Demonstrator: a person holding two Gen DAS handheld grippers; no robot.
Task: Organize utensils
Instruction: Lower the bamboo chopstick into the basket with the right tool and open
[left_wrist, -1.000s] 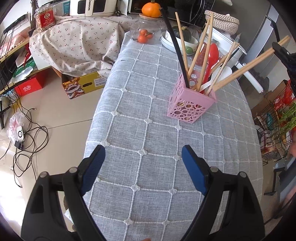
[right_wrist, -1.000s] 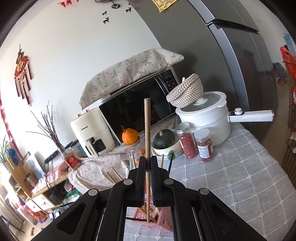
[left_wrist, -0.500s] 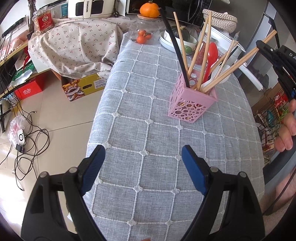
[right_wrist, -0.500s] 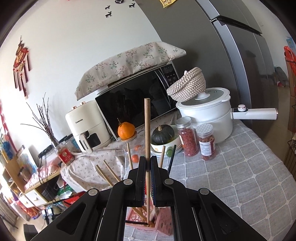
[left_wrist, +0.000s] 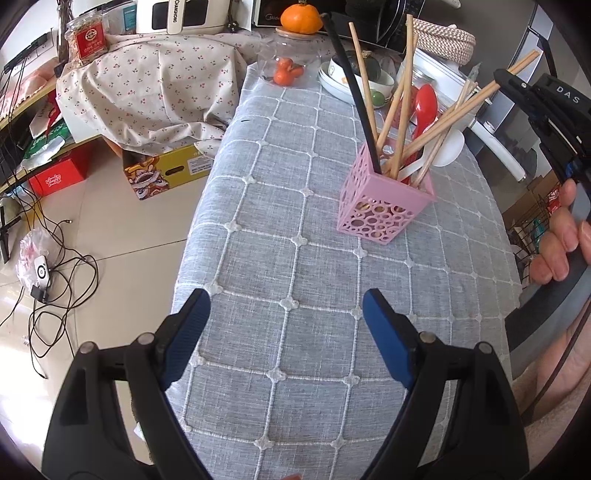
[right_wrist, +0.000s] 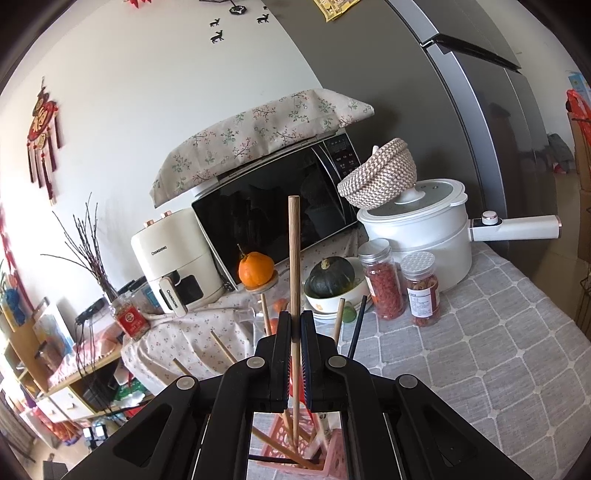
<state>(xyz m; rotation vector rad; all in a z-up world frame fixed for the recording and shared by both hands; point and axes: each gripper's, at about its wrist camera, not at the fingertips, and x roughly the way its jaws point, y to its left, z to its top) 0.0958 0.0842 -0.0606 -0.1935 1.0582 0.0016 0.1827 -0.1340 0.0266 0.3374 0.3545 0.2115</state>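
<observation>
A pink perforated holder (left_wrist: 384, 206) stands on the grey checked tablecloth (left_wrist: 295, 280). It holds several wooden chopsticks, a black chopstick (left_wrist: 354, 96), a red spoon (left_wrist: 424, 107) and a white spoon (left_wrist: 445, 147). My right gripper (right_wrist: 294, 325) is shut on a wooden chopstick (right_wrist: 294, 258); its lower end is inside the holder (right_wrist: 280, 446). In the left wrist view that gripper (left_wrist: 517, 86) is above and right of the holder. My left gripper (left_wrist: 284, 314) is open and empty over the cloth, in front of the holder.
Behind the holder stand bowls with a dark squash (right_wrist: 328, 273), two jars (right_wrist: 384, 280), a white pot (right_wrist: 417, 229), a microwave (right_wrist: 273, 218) and an orange (left_wrist: 300, 18). The table's left edge drops to the floor with boxes (left_wrist: 166, 170) and cables (left_wrist: 55, 266).
My right gripper has lowered the chopstick further into the holder and moved closer to it. My left gripper has stayed open in place.
</observation>
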